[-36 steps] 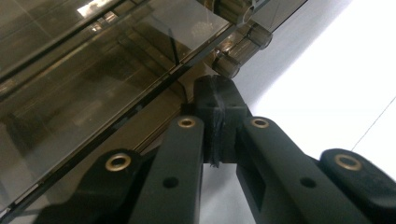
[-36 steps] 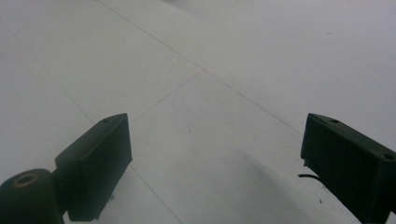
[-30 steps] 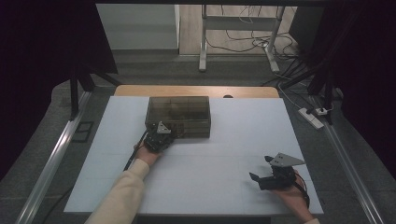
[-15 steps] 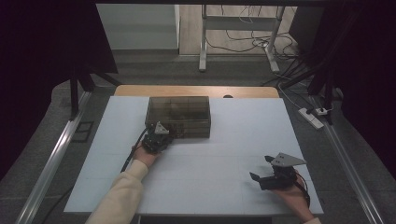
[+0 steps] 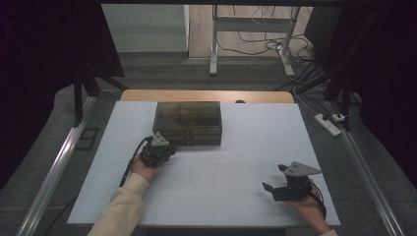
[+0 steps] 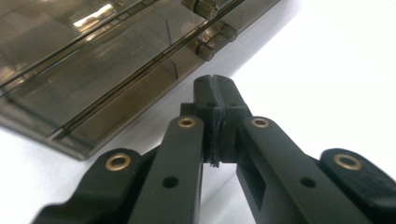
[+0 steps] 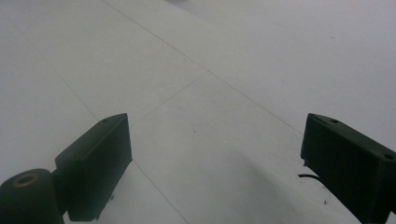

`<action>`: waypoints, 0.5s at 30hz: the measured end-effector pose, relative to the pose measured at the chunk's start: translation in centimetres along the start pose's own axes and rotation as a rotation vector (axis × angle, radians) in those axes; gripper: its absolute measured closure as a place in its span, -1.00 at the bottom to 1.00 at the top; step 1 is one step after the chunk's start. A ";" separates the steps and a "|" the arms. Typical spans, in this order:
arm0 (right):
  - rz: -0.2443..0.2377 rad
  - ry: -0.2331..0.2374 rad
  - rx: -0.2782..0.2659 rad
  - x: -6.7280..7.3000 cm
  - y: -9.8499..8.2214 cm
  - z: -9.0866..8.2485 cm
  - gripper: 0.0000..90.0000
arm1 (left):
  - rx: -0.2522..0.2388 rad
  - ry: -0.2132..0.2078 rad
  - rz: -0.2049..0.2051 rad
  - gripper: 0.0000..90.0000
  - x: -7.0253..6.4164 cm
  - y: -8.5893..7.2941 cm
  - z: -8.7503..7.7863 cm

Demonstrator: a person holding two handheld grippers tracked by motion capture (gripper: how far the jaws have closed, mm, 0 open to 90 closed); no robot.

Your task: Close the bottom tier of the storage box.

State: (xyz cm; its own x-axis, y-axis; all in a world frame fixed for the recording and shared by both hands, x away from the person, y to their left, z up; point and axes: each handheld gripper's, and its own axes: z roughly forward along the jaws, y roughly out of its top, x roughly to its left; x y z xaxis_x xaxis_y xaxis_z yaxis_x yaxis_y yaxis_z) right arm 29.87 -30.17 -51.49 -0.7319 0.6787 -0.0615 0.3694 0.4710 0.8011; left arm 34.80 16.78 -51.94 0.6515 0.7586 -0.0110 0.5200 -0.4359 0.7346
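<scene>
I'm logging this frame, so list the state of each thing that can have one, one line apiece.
Smoky plastic box: lid down, flat on the white table.
Left gripper: jaws pressed together on nothing, tip just short of the box's front side.
Right gripper: jaws wide apart, nothing between them, over bare table.

One smoky plastic box; two hand-held grippers.
</scene>
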 end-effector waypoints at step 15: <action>0.004 -0.009 -0.002 -0.1 -0.1 -0.2 -0.81 | -0.034 -0.022 -0.014 0.97 -0.7 -1.3 -2.2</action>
State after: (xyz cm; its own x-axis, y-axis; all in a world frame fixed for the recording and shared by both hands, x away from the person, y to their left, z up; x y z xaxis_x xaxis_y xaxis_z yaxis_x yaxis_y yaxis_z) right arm 29.83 -30.36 -51.45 -0.7251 0.6857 -0.0638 0.3711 0.4672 0.8025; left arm 32.43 17.91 -51.43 0.6562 0.7537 -0.0359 0.5106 -0.4086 0.7566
